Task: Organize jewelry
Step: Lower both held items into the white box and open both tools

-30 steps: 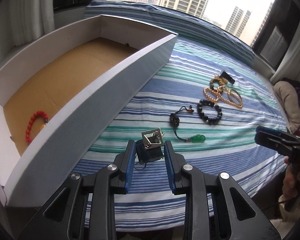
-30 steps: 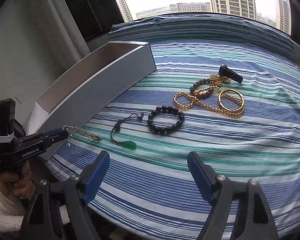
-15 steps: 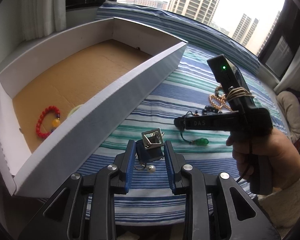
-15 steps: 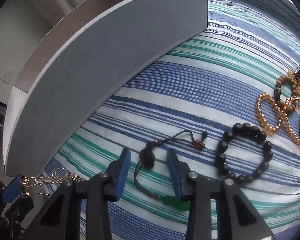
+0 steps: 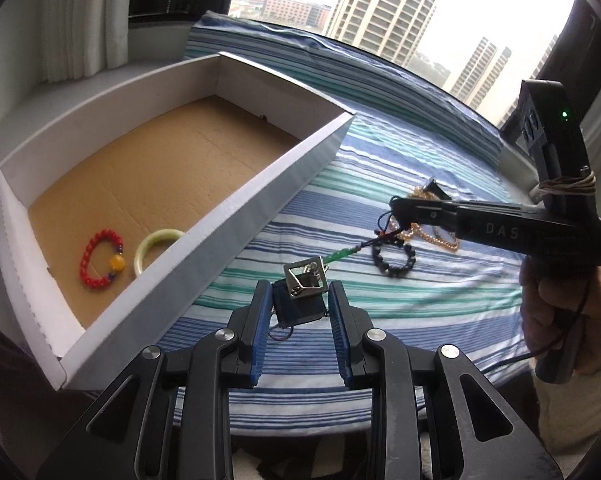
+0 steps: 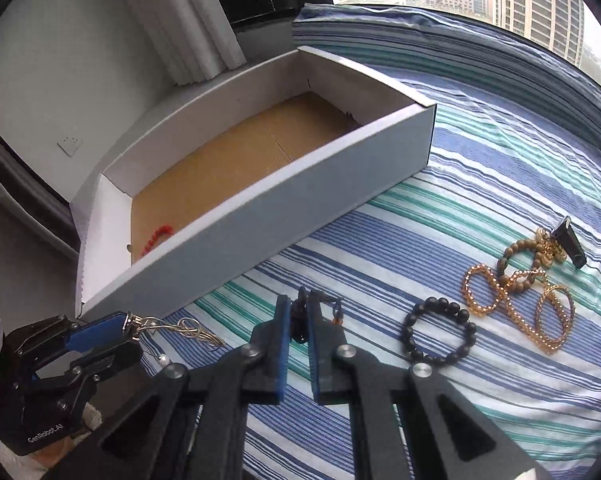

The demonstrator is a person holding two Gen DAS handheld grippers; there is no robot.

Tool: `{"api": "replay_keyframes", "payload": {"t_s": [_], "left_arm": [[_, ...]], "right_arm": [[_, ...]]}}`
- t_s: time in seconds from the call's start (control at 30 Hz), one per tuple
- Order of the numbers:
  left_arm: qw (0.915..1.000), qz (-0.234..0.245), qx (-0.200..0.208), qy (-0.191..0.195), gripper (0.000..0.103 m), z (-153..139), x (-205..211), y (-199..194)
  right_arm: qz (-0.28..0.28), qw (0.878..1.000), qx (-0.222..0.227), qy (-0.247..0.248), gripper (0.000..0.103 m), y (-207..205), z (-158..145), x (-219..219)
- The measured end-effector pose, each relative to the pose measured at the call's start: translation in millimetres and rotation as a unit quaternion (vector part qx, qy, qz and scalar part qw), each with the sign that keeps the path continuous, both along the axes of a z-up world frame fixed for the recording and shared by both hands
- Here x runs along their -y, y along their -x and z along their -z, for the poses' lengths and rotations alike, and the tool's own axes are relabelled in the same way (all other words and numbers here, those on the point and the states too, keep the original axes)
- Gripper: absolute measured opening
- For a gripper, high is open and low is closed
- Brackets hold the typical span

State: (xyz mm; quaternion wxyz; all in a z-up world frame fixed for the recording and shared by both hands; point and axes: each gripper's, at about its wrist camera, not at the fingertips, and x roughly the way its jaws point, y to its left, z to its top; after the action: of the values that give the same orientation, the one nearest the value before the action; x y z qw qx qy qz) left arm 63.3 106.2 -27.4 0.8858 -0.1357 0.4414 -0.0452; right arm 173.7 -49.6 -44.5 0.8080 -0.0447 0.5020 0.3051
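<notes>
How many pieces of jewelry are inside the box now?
2: a red bracelet and a pale bangle, side by side at the box's near end. Its wall may hide more.

Right gripper, blue pads pinched on the dark knot of a black cord necklace, whose orange bead lies just right of the pads, above a striped blue, green and white bedspread. White cardboard box with brown floor on the spread's left, a red bead bracelet showing at its near end; to the right, a black bead bracelet, then a tangle of gold chains and brown wooden beads beside a small black clip. Left gripper at lower left, clamped on a silver chain trailing onto the spread.
</notes>
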Motion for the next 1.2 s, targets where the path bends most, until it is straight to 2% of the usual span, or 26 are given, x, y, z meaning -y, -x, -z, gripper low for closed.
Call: {"api": "replay_keyframes", "payload": {"t_s": [0.1,0.3,0.47,0.67,0.83,0.9,1.0,1.2], "left_arm": [[1.0000,0.003,0.006,0.007,0.028,-24.9,-7.0,-2.7],[0.9998,-0.001,0.020,-0.002,0.028,-67.6,-35.2,-19.5],[0.9992,-0.023,0.020,-0.026,0.028,-70.8,-62.1,-42.1],[0.9975,-0.056,0.000,-0.043,0.028,-45.3,-89.6,-76.9],[0.9957,-0.076,-0.009,-0.053,0.024,-23.2,-106.6,-95.9],[0.9955,-0.080,-0.014,-0.049,0.000,-16.5,-111.3,-99.9],[0.9946,-0.091,-0.022,-0.045,0.003,-5.4,-121.6,-106.6],[0.9908,-0.115,-0.031,-0.063,0.003,14.5,-132.9,-114.6]], "right_arm": [[-0.019,0.999,0.021,-0.016,0.008,0.1,-37.7,-2.4],[-0.043,0.997,0.054,-0.029,0.008,-5.6,-86.1,-22.1],[-0.055,0.995,0.070,-0.044,0.008,-15.8,-105.8,-41.6],[-0.091,0.992,0.079,-0.038,0.008,-34.2,-97.2,-90.3],[-0.095,0.993,0.058,-0.038,0.008,-65.0,-70.4,-124.4],[-0.092,0.994,0.056,-0.034,0.008,-75.6,-60.0,-135.3],[-0.085,0.995,0.056,-0.025,0.008,-86.3,-47.5,-148.6],[-0.075,0.994,0.076,0.009,0.008,-96.2,-24.2,-167.2]]}}
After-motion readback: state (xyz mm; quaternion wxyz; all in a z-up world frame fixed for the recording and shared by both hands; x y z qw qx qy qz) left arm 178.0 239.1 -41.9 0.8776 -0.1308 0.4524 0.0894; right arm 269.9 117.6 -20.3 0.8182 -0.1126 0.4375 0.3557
